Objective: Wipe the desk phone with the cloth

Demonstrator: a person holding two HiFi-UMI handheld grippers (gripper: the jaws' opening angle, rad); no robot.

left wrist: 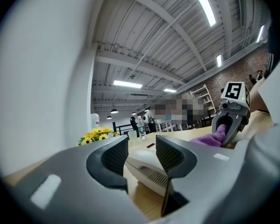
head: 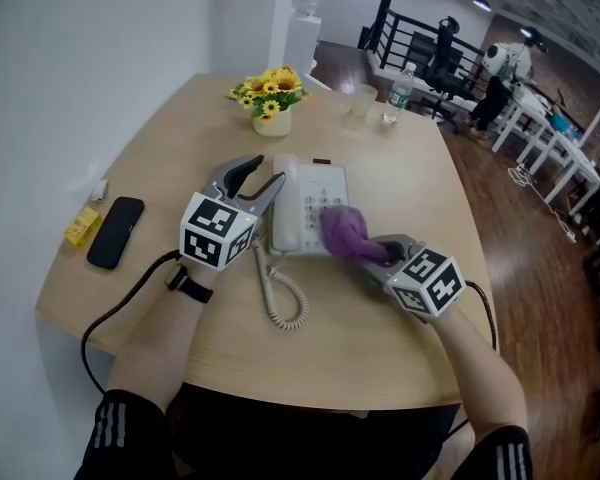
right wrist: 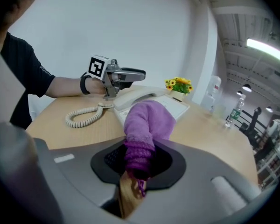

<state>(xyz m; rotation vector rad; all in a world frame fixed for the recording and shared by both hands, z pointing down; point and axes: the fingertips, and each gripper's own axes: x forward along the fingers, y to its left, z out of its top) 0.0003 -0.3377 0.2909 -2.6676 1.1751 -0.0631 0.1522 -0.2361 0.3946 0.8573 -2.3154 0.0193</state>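
A white desk phone (head: 302,200) sits mid-table, its coiled cord (head: 282,300) trailing toward me. A purple cloth (head: 342,230) lies bunched on the keypad, and my right gripper (head: 376,254) is shut on its near end. In the right gripper view the cloth (right wrist: 147,120) rises out of that gripper (right wrist: 139,161) and drapes onto the phone (right wrist: 177,106). My left gripper (head: 268,176) stands open at the phone's left side, beside the handset. In the left gripper view, the handset (left wrist: 141,161) shows just beyond that gripper (left wrist: 142,154), with nothing between the pads.
A pot of yellow flowers (head: 270,98) stands behind the phone. A plastic cup (head: 360,101) and a water bottle (head: 397,93) are at the far edge. A black smartphone (head: 115,231) and a small yellow item (head: 83,225) lie at the left.
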